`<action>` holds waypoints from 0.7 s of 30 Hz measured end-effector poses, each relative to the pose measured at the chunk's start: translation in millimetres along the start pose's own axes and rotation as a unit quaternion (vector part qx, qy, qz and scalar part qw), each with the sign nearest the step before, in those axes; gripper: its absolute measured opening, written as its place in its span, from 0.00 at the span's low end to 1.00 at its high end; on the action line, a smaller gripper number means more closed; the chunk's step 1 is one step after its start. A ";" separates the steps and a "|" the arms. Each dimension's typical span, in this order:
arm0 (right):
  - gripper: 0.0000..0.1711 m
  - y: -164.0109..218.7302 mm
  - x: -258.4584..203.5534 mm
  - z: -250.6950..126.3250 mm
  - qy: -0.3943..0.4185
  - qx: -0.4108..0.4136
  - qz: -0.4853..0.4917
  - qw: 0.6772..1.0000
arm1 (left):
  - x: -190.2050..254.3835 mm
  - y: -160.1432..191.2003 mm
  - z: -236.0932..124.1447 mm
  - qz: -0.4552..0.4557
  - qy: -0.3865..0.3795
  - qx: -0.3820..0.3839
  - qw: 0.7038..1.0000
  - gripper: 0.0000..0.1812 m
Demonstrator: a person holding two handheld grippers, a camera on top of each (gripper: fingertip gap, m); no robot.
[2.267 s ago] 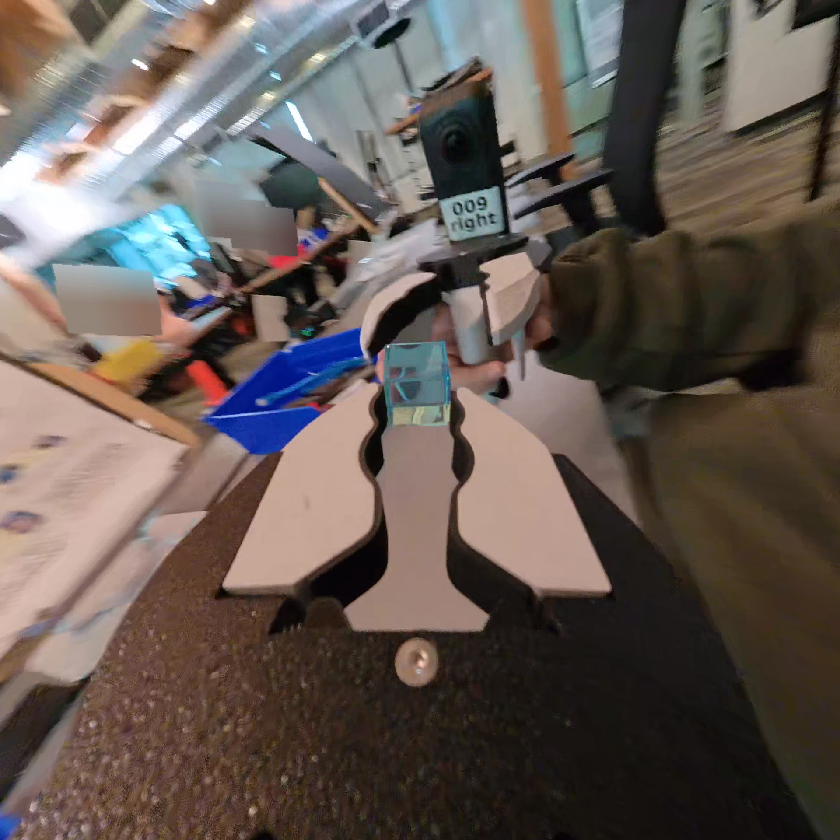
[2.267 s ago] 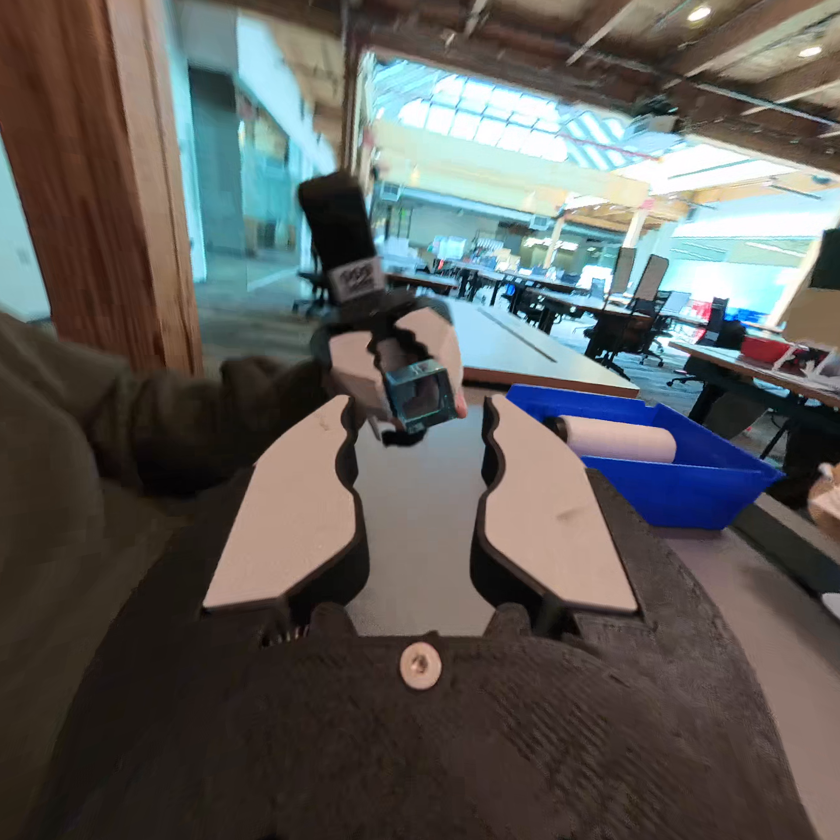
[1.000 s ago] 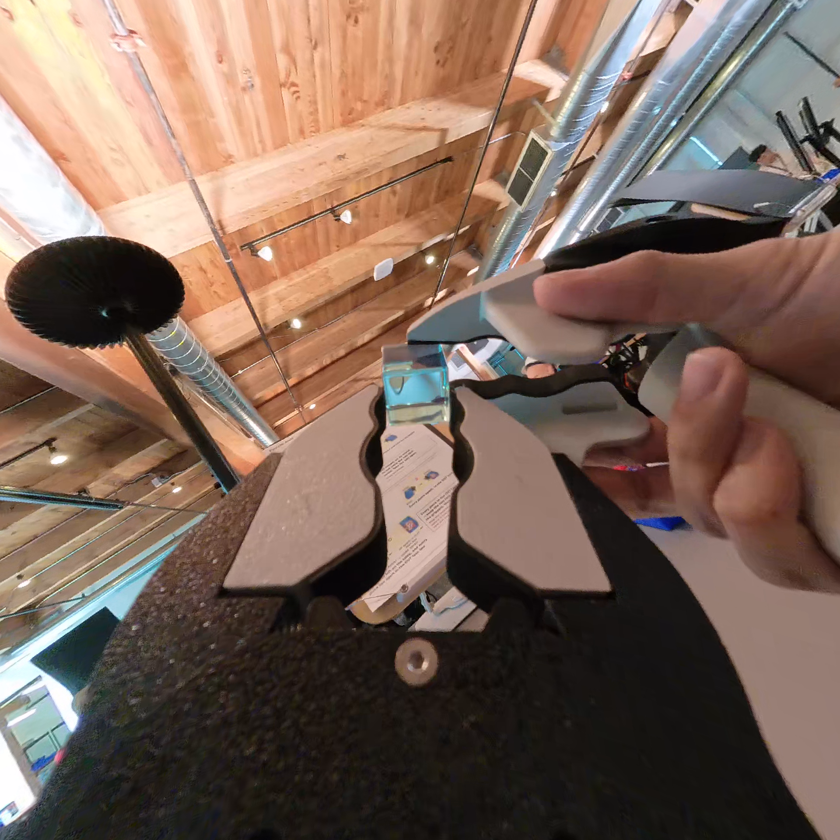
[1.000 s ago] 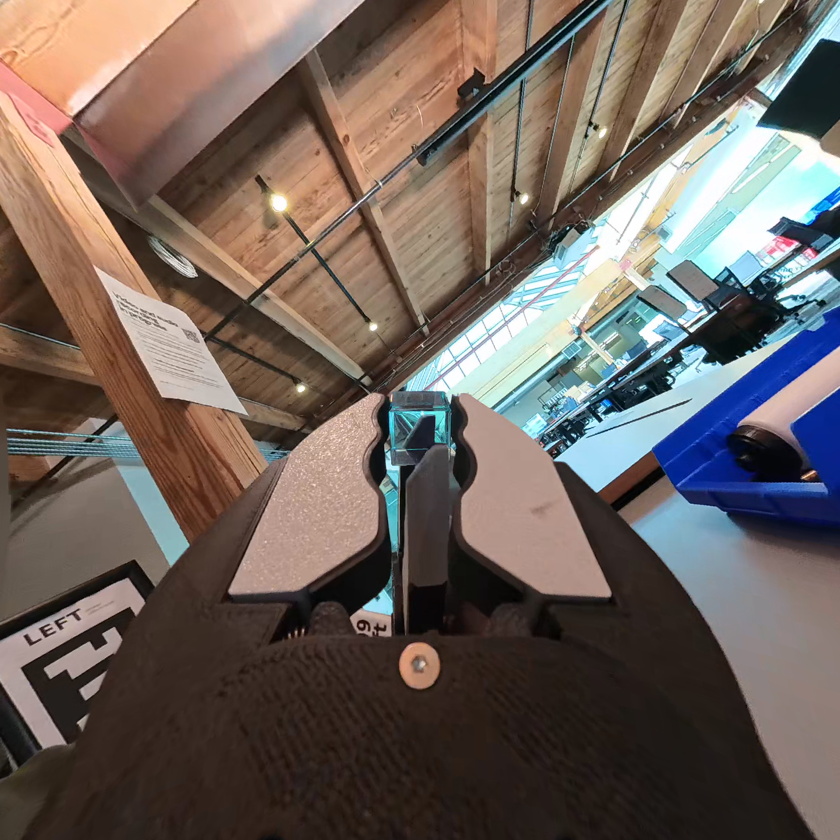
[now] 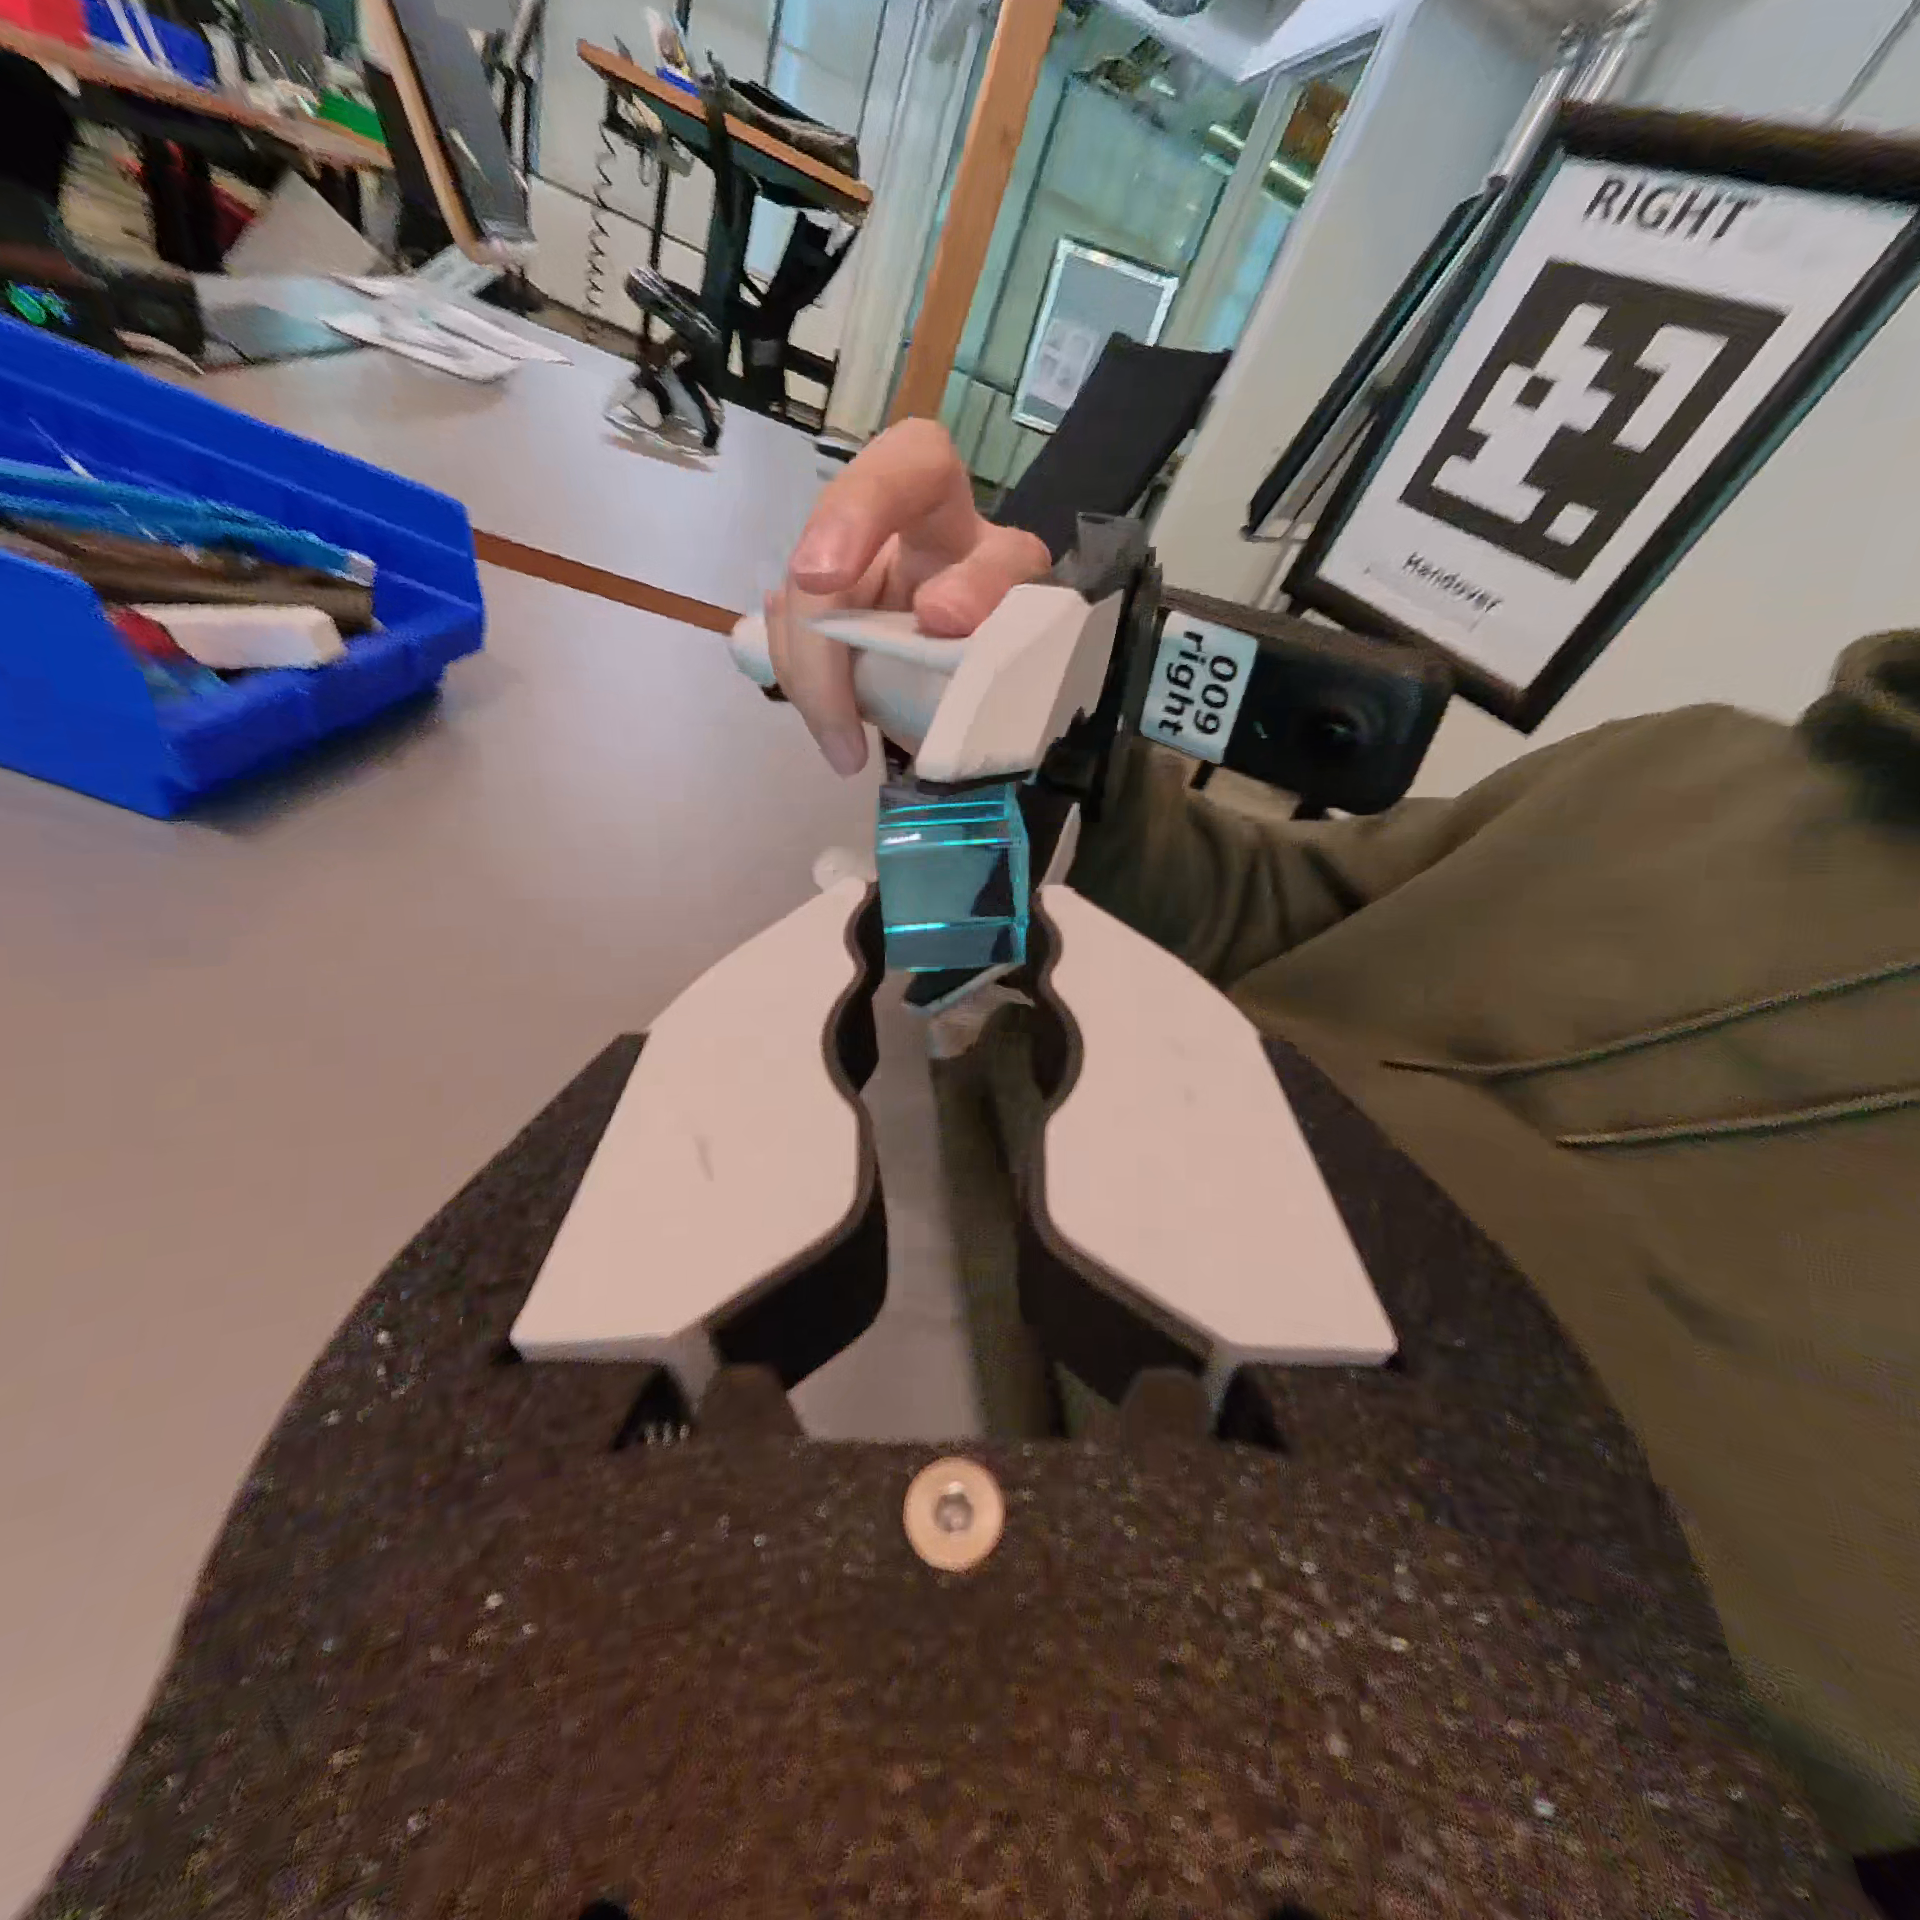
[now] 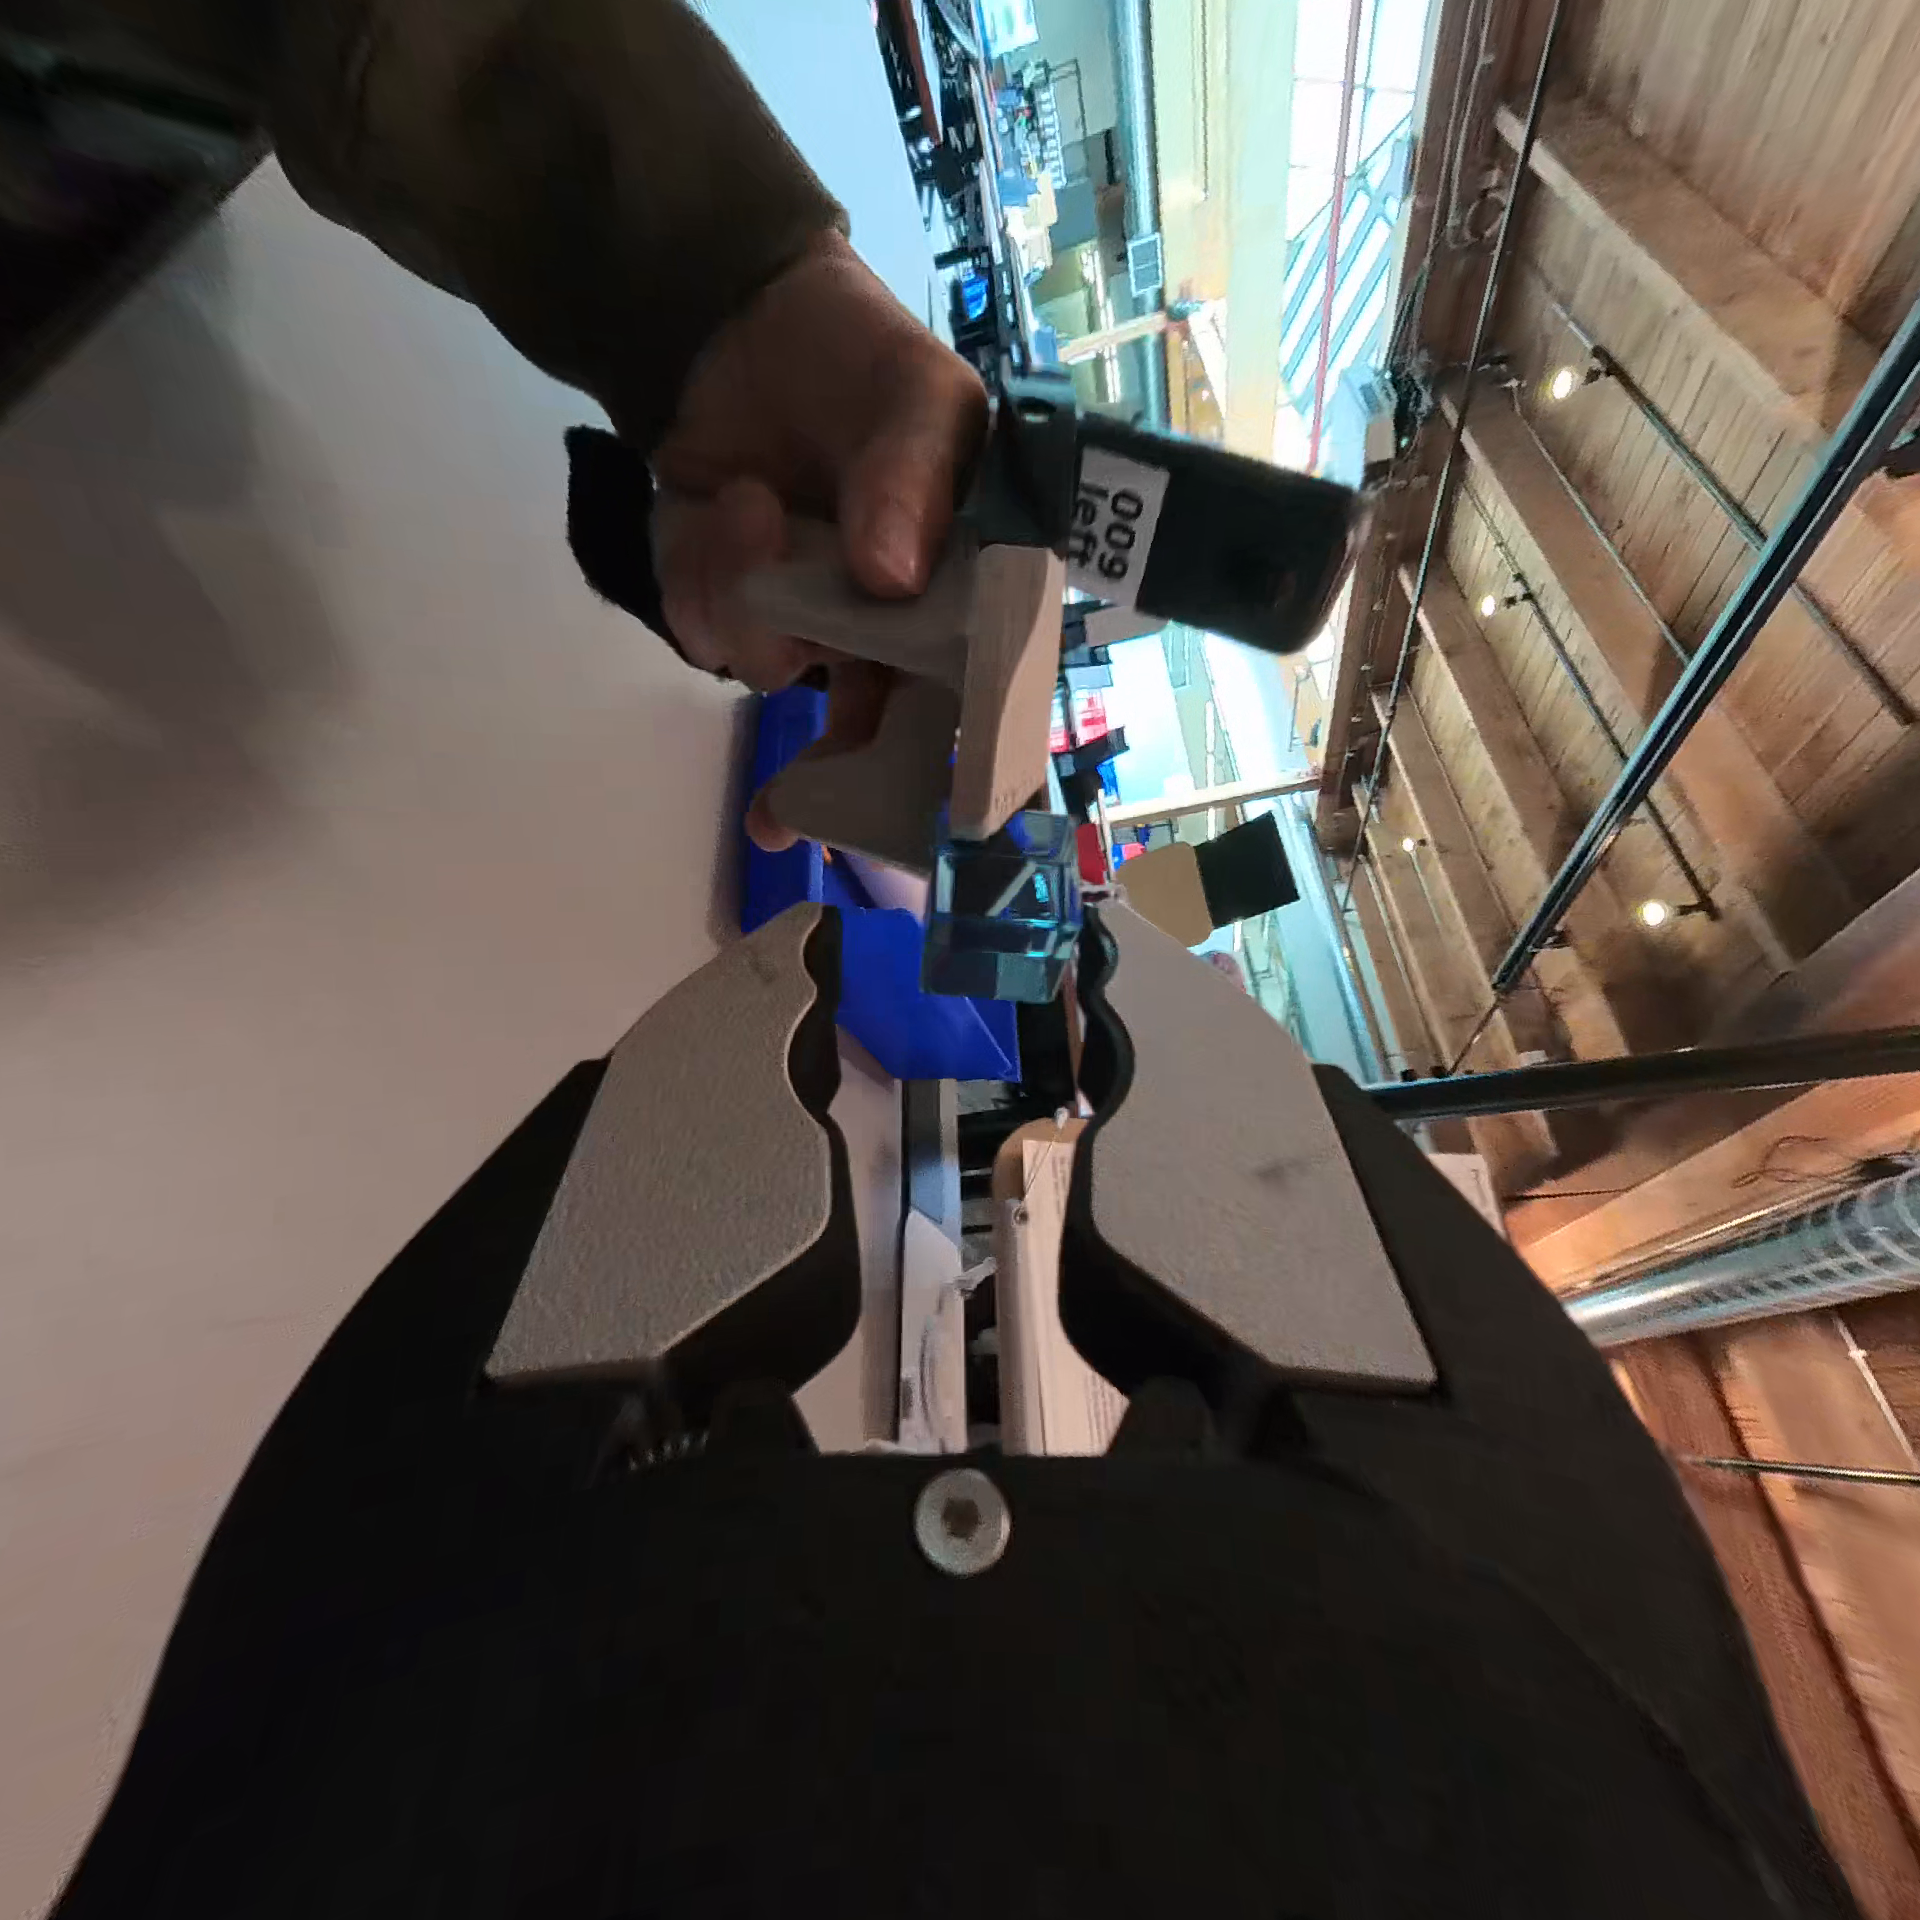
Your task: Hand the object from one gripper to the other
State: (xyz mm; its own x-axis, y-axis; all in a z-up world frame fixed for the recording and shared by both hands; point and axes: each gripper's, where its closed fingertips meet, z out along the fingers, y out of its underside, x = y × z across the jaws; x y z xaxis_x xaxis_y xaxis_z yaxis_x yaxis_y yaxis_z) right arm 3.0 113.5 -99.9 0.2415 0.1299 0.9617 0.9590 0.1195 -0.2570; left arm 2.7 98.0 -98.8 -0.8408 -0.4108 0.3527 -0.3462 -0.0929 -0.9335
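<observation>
Teal glassy cube (image 5: 954,894) seemingly pinched by left tool (image 5: 951,906).

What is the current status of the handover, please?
Left hand-held gripper shut on clear blue cube, in mid-air. Right hand-held gripper open, fingers straddling the cube. No obstruction seen.

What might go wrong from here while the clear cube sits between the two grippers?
1. The clear cube is pinched only at the very tips of the left gripper. It looks smooth, so it may slip and drop onto the grey table.
2. The right gripper stands wider than the cube, with one finger close beside it. A sideways move could knock the cube loose.
</observation>
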 end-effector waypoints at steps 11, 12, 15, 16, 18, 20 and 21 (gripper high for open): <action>0.16 -3.0 13.0 9.1 0.049 -0.025 0.040 0.998 | 2.4 -5.7 -4.8 -0.037 0.046 0.052 0.997 0.14; 0.16 10.9 14.5 10.5 0.054 -0.076 0.025 0.995 | -12.1 -8.1 -7.0 -0.023 -0.012 0.059 0.998 0.15; 0.17 43.9 18.9 8.4 0.068 -0.205 -0.021 0.976 | -48.2 -8.6 -16.4 0.049 -0.194 0.028 0.979 0.21; 0.17 50.5 19.4 7.7 0.070 -0.233 -0.034 0.969 | -53.7 -9.8 -17.8 0.070 -0.238 0.017 0.969 0.26; 0.16 60.9 21.0 5.8 0.077 -0.284 -0.067 0.953 | -56.6 -12.3 -15.0 0.095 -0.292 0.001 0.952 0.27; 0.16 66.6 20.9 4.2 0.077 -0.321 -0.096 0.939 | -57.1 -15.3 -9.2 0.104 -0.325 -0.002 0.940 0.27; 0.17 66.4 20.4 4.4 0.076 -0.328 -0.102 0.936 | -57.0 -15.6 -5.8 0.103 -0.334 -0.001 0.937 0.27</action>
State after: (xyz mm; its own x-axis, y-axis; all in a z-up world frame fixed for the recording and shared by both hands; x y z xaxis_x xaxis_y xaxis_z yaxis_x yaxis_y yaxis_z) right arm 71.0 128.4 -97.7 0.0138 0.0218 0.9997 0.8600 -0.5104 -0.0008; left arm 53.6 128.1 -104.0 -0.4418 -0.8960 0.0447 -0.2065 0.0531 -0.9770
